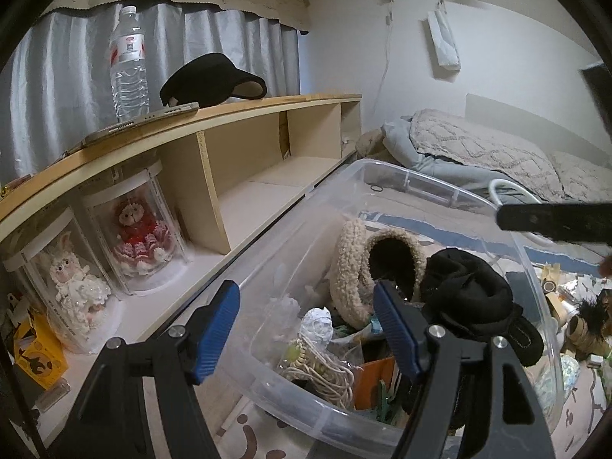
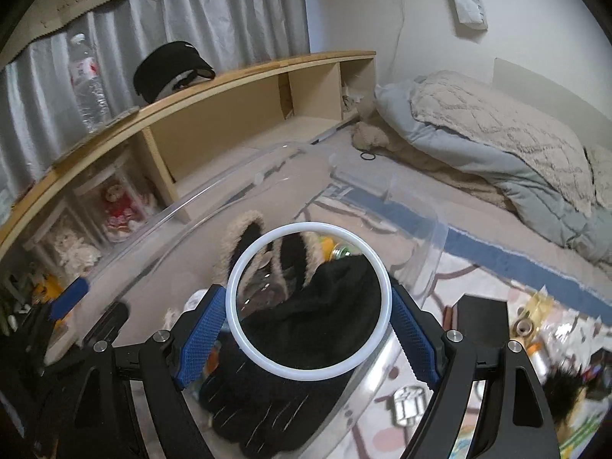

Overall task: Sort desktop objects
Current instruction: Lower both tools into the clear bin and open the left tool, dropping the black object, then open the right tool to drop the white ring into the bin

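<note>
— What sat on the wooden shelf at the upper left?
— A water bottle and a black cap. Two dolls in clear tubes stood underneath.

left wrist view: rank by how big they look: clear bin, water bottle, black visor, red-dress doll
1. clear bin
2. water bottle
3. black visor and red-dress doll: look alike, and they sit at different distances, so unranked.
</note>
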